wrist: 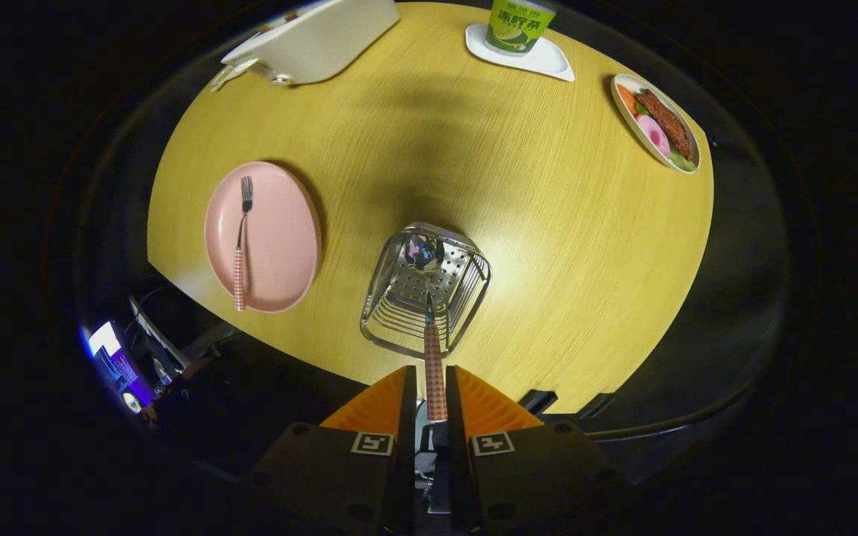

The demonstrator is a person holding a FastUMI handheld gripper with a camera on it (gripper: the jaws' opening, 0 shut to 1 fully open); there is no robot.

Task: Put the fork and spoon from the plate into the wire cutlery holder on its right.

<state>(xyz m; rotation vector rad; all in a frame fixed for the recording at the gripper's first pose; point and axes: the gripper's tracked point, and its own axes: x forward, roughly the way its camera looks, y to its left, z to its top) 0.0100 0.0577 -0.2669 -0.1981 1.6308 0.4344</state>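
My gripper [433, 383] is shut on the spoon [434, 365], both orange fingers pressing its red-checked handle. The spoon hangs downward with its bowl inside the wire cutlery holder [466, 294], which stands on the yellow table just ahead of the fingers. Left of the holder sits the pink plate [280, 238]. The fork [240, 246], with the same checked handle, lies on the plate's left half, tines pointing away from me.
The round yellow table [548, 223] carries a white box-like object [317, 37] at the far left, a green cup [520, 24] on a white coaster [548, 59] at the back, and a dish of food [658, 123] at the far right. A lit screen [112, 357] glows below the table's near-left edge.
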